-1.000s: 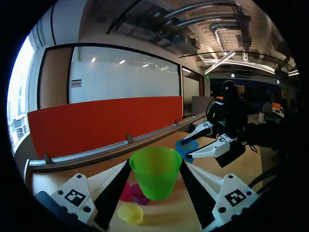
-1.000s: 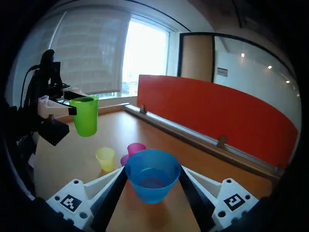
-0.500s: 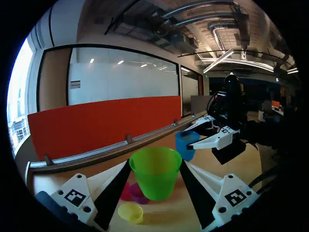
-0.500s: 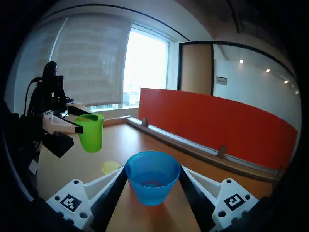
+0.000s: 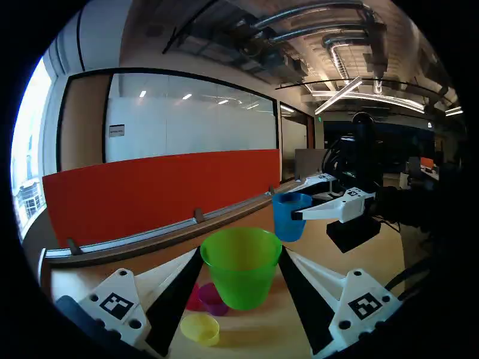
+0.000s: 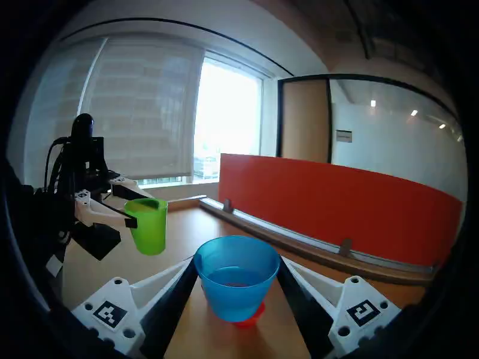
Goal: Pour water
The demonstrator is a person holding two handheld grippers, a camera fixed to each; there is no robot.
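Right gripper view: right tongs (image 6: 238, 263), pinching water-filled blue cup (image 6: 236, 290), now lifted higher off table (image 6: 185, 230). Left tongs (image 5: 240, 254) pinch green cup (image 5: 241, 278). Cups upright, apart; pouring judged imminent.

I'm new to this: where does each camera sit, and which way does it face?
Left gripper view: rides on the left gripper, facing forward along its two fingers, which clamp the green cup; beyond are the orange partition and the right gripper holding the blue cup.
Right gripper view: rides on the right gripper, facing along its fingers and the blue cup toward the window; the left gripper is at its left.
Shared: both grippers, both cups, the partition, the wooden table.
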